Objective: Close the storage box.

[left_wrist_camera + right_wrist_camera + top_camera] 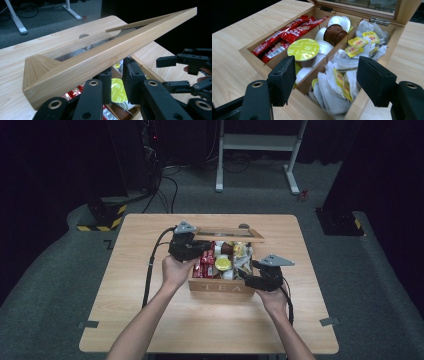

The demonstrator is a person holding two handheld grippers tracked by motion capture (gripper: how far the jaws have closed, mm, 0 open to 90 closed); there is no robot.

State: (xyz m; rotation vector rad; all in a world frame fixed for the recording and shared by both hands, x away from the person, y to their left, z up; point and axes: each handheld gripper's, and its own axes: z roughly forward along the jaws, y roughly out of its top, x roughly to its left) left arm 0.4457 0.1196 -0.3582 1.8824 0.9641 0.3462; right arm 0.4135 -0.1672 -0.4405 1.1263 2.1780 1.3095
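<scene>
- left gripper [116, 82] sits under the front edge of the lid [100, 60]. its jaws are close together, but i cannot tell if they pinch the lid or just prop it up.
- right gripper [329, 80] is wide open and holds nothing. it hangs just over the front right corner of the box [252, 53], above the tea bags [342, 75].
- the box stands in the middle of the table [150, 320], a bit toward the far side. it is light wood and has "tea" on its front.
- the lid is a wood frame with a clear pane, and it hangs on hinges [379, 21] at the back. in the high view it leans only partway open.
- inside are three rows: red sticks [287, 31] on one side, pods [303, 49] in the middle, tea bags on the other side. one pod has a yellow-green top, one is brown.
- what could go wrong: the lid may slip off the left gripper if the hand tilts, and then it would fall shut.
- if it falls, it could hit the right gripper, since that one is right over the box.
- the box could slide or tip back if the lid gets pushed too hard, as nothing holds it down.
- the tea bags are piled high, so a grab could catch many at once or tear one.
</scene>
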